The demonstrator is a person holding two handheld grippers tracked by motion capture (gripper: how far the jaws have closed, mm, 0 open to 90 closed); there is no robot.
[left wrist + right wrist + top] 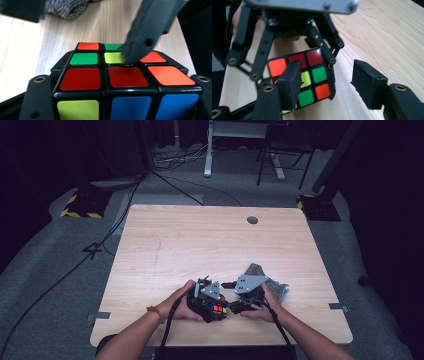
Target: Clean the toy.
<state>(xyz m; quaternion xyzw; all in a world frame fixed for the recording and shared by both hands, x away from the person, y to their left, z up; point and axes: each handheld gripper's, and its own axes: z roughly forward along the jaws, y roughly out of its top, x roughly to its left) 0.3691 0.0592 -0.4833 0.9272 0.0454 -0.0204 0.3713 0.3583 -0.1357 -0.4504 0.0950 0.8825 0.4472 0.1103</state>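
Note:
A Rubik's cube (pixel 125 77) sits between the two jaws of my left gripper (pixel 120 83), which is shut on its sides. Its top face shows red, green, yellow and orange tiles, and its near face blue and yellow. In the high view the cube (pixel 218 309) is near the table's front edge, held by the left gripper (pixel 212 301). My right gripper (pixel 329 85) is open. One of its fingers (pixel 290 82) rests on the cube (pixel 318 75) over the yellow centre tile, and the other finger (pixel 368 85) hangs beside the cube above bare wood. That gripper (pixel 233 306) comes in from the right.
A grey fuzzy cloth (pixel 272 281) lies on the wooden table (pixel 200 240) just behind the right hand; the cloth (pixel 67 8) also lies beyond the cube. A round cable hole (pixel 252 220) sits at the table's far side. Cables trail from both grippers toward the front edge.

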